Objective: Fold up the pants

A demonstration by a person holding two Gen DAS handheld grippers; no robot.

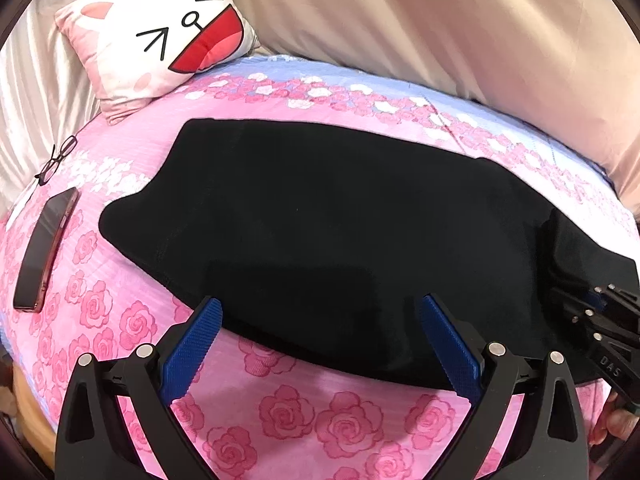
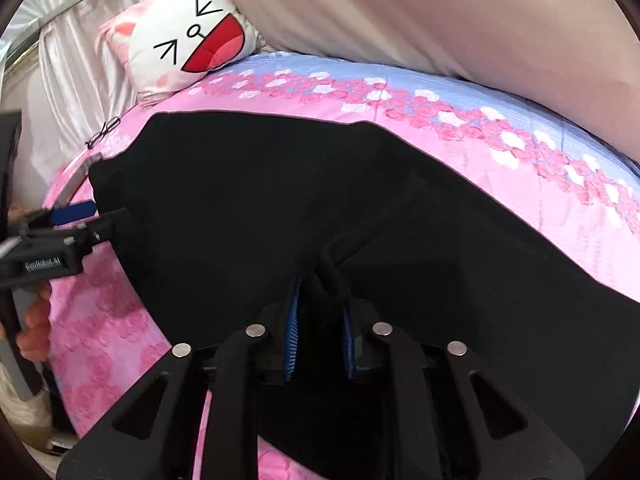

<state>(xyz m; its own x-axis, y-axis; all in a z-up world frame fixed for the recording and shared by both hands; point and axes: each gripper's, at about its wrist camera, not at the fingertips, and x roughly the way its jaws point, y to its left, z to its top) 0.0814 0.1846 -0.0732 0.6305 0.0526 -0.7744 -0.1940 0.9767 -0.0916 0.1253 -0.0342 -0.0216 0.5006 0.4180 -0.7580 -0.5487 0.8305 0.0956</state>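
The black pants [image 1: 320, 216] are seen spread flat across the pink rose-print bedspread [image 1: 280, 412], their long axis running left to right across both views, and here is the left gripper [image 1: 320, 320] held wide apart at the near hem, blue pads [image 1: 192, 348] straddling the edge with nothing caught between them. Over on the right, the right gripper [image 2: 320, 316] is drawn narrow and a raised ridge of the dark cloth is pinched between its pads, near what may be a zipper or seam, though black on black makes that hard to confirm. So the garment lies ahead of both claws, one end already held by the right hand, the nearer loose edge left for the open claw. The fold is judged barely begun: a matching grasp on the left appears to be needed before anything is carried over. A phone [image 1: 44, 252], glasses [image 1: 58, 158] and a cat-face pillow [image 1: 160, 36] are noted off to the left, apart from the cloth
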